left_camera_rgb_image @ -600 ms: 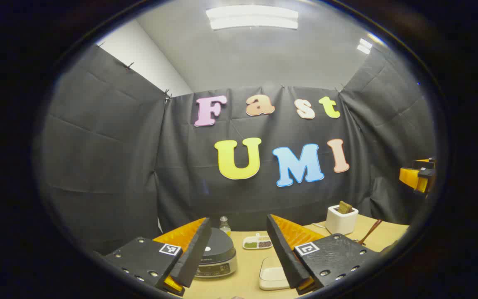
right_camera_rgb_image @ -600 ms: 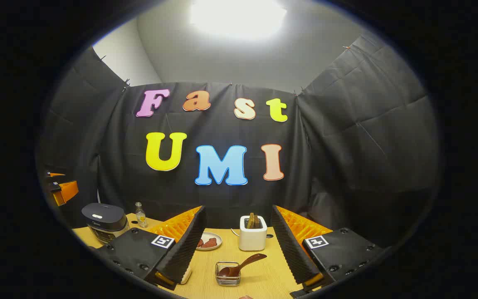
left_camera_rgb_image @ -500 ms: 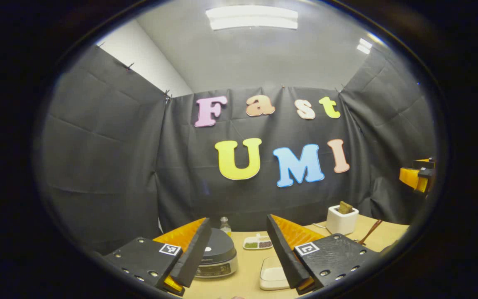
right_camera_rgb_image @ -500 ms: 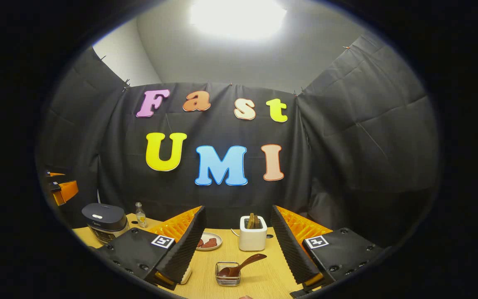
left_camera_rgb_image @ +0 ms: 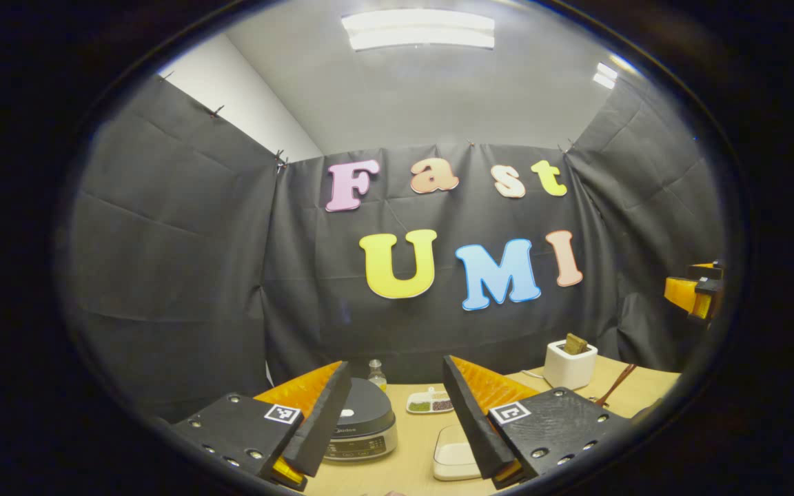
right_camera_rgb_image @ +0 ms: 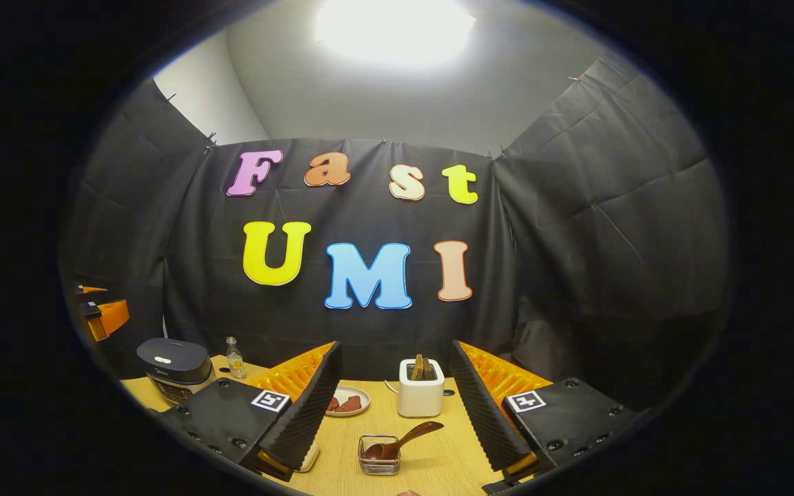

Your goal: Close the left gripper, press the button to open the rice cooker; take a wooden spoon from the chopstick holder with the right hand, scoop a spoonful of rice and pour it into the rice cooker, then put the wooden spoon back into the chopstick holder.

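Little has moved since the earlier frames: the left gripper (left_camera_rgb_image: 391,413) has drifted slightly, so the rice cooker (left_camera_rgb_image: 362,427) now sits a touch nearer between its fingers. Both grippers hang wide open and hold nothing. You first bring the left fingers fully together, then press down squarely on the pale button (left_camera_rgb_image: 347,413) atop the lid. In the right gripper view, the right gripper (right_camera_rgb_image: 395,413) frames the wooden spoon (right_camera_rgb_image: 400,442), which rests bowl-down in the wire chopstick holder (right_camera_rgb_image: 378,455) with its handle leaning right. Near the cooker stand a small bottle (left_camera_rgb_image: 373,375), a divided dish (left_camera_rgb_image: 430,403) and a white container (left_camera_rgb_image: 455,458); a white toaster (right_camera_rgb_image: 420,394) and a plate (right_camera_rgb_image: 349,401) lie behind the holder. Judged from here, nothing blocks the button.
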